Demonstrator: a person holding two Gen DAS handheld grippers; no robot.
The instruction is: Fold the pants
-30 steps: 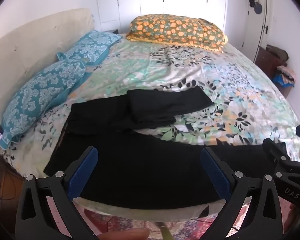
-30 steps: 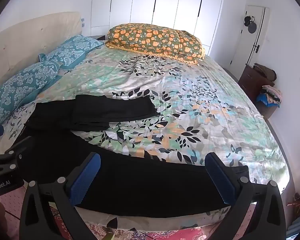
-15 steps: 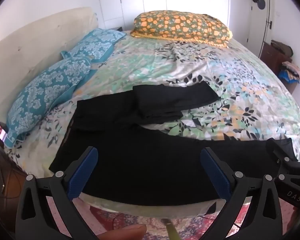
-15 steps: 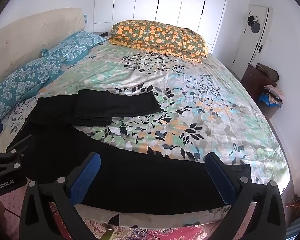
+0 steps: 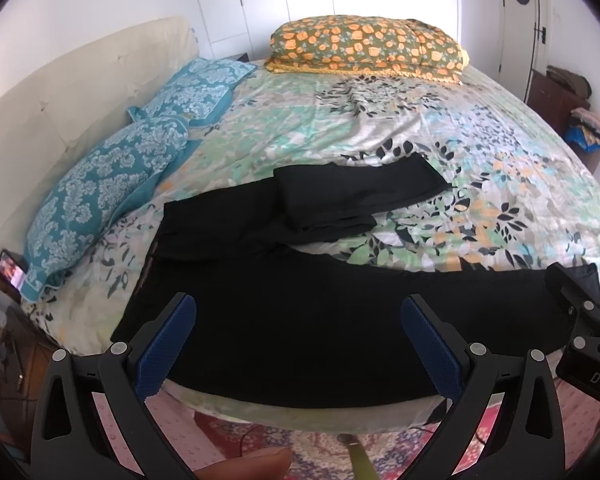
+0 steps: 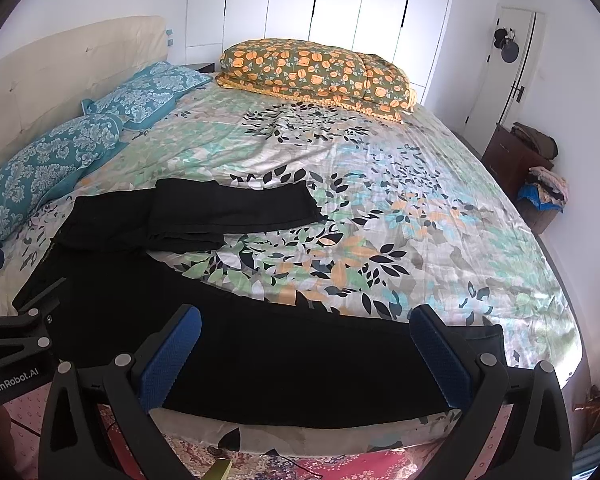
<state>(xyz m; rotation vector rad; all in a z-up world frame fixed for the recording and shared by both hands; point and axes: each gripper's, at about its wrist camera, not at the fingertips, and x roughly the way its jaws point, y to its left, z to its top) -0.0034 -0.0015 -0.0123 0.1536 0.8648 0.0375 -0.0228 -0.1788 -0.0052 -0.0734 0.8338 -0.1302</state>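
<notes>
Black pants [image 5: 340, 320] spread along the bed [image 5: 380, 128] edge just ahead of both claws, left claw [image 5: 300, 336] spread wide, right claw [image 6: 306, 346] likewise, neither pinching anything

Black pants [image 5: 320, 320] lie flat, one leg folded back.

"GenRobot.AI" marks the left gripper [image 6: 10, 376]; "DAS" the right gripper [image 5: 592, 376].

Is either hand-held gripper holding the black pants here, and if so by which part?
Nothing is held. The left hand-held gripper and the right hand-held gripper are both open, with the black pants lying flat on the bed.
</notes>
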